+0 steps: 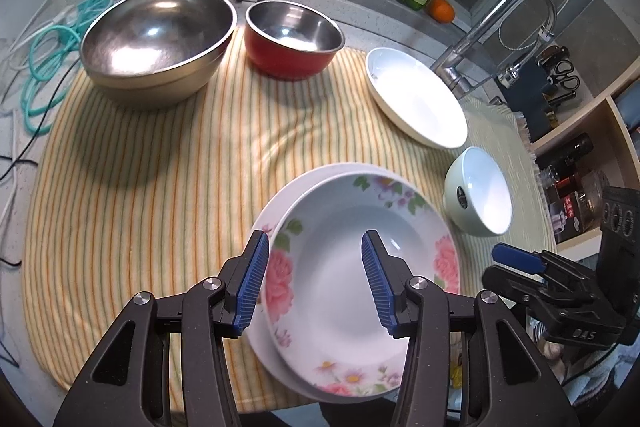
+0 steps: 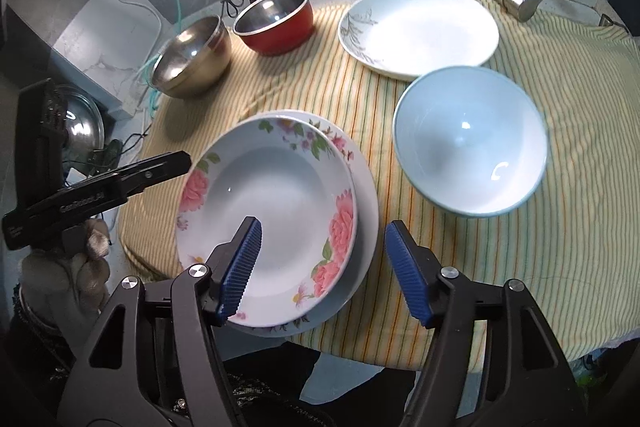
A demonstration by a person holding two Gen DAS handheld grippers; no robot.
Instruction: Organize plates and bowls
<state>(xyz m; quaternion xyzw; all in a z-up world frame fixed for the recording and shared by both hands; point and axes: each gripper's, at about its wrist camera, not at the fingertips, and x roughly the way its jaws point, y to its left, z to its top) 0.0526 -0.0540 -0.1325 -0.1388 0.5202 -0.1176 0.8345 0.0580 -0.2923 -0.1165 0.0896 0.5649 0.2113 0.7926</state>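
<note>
Since the flowered plate [image 1: 352,291] already sits nested on a plain white plate [image 2: 366,227] at the lower centre of both views, we read the plates as half gathered — like stacked on like, near the front edge of the striped cloth [image 1: 132,187]. Our left gripper [image 1: 316,283] hangs over that stack with its jaws spread and nothing between them; our right gripper [image 2: 322,269] is likewise spread, one finger over the flowered plate's bowl, the other over the cloth beside the rim, gripping nothing. The remaining white plate [image 2: 420,29] lies apart at the upper right, so we judge it the next candidate for the stack. The bowls wait separately — the pale blue bowl [image 2: 470,143] at right, the red bowl [image 1: 294,39] and steel bowl [image 1: 158,39] side by side at the upper left, probably to be nested
</note>
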